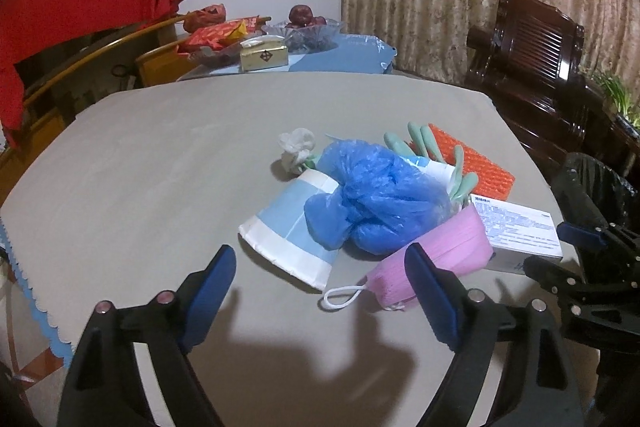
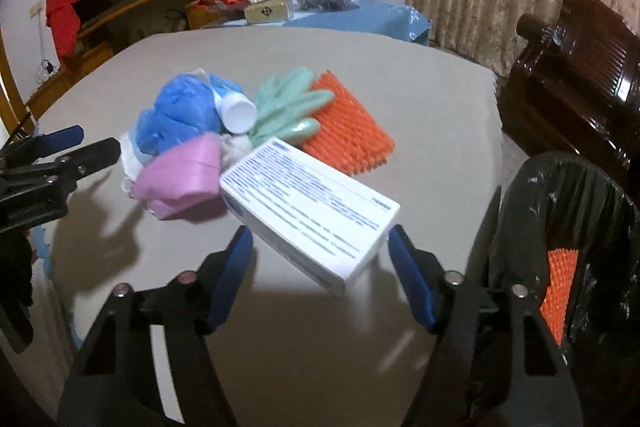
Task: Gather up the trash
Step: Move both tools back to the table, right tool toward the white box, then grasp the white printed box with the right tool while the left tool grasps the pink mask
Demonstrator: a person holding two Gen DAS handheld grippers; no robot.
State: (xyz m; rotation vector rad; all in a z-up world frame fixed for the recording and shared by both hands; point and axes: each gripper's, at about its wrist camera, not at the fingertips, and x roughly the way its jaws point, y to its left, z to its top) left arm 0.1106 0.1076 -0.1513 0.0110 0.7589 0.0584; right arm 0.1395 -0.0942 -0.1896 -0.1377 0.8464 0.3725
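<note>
Trash lies heaped on the grey-clothed table (image 2: 420,99). The right gripper (image 2: 320,259) stands nearest it, blue pads spread either side of the white printed cardboard box (image 2: 308,211) without touching; the box's long axis runs diagonally across that gap. The left gripper (image 1: 320,267) hangs wide, empty, before the pale-blue paper cup (image 1: 288,235). The black-lined bin (image 2: 568,227) waits rightward.

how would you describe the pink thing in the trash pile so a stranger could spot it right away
On the grey table, find the heap of trash near its right side. The pink face mask lies at the heap's near edge, between the blue plastic bag and the white box; only it is pink, with a white ear loop.
</note>
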